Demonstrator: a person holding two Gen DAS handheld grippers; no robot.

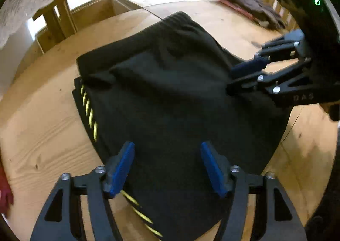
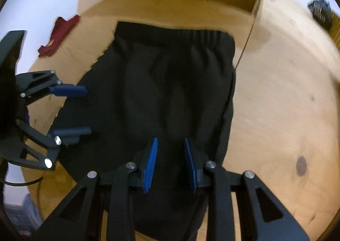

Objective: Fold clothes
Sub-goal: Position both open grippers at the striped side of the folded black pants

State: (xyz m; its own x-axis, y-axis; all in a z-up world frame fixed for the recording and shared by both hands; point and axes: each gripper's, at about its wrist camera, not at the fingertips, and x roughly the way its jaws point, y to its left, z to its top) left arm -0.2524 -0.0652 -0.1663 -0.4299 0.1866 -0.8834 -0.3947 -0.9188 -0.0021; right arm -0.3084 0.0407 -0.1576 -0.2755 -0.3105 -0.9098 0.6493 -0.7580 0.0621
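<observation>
Black shorts [image 1: 170, 96] lie soft and limp on worktop [image 1: 42, 113]; best pinched at hem; left hand-held gripper [image 1: 167, 168] spread wide, right hand-held gripper [image 2: 171, 164] narrower, both empty.

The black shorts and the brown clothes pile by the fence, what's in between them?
Only bare wooden tabletop lies between the black shorts and the brown clothes pile; the left wrist view shows it.

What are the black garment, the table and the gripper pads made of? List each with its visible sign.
Black garment: soft matte fabric, probably knit or jersey; the gathered ribbed waistband and soft creases suggest it.
Table: pale wood, likely pine or plywood, matte; grain and a dark knot show.
Gripper pads: blue, ridged, probably rubber or printed plastic; the frames leave that open.
</observation>
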